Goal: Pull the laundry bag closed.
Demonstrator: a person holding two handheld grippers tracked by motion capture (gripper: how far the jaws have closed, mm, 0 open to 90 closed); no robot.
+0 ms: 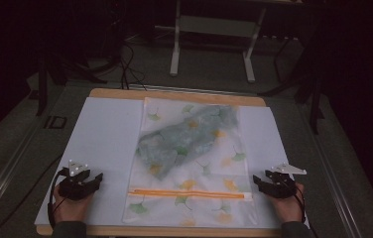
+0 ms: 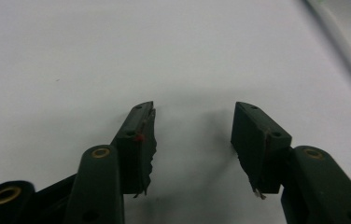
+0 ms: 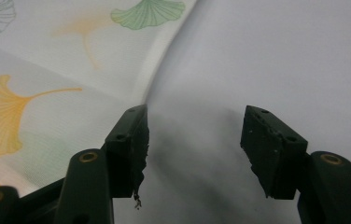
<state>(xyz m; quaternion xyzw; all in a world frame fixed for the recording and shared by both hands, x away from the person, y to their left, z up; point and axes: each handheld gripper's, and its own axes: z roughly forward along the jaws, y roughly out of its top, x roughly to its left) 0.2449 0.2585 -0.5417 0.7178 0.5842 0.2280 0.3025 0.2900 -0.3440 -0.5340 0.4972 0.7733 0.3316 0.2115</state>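
The mesh laundry bag (image 1: 189,163) looks like thin, translucent white cloth, matt, printed with green and orange ginkgo leaves; the right gripper view shows a fine woven grain. An orange zipper (image 1: 187,194) with a slight plastic sheen runs across it. Inside, the garment (image 1: 184,139) reads as soft, crumpled blue-green fabric, blurred by the mesh. The sheet (image 1: 105,144) under it is smooth, matt white, like paper or thin plastic. The table (image 1: 174,94) edge is pale wood. The left gripper (image 2: 193,126) and right gripper (image 3: 194,128) are matt black plastic with rough, frayed pads (image 2: 148,154) and brass-coloured metal rivets (image 2: 101,152).
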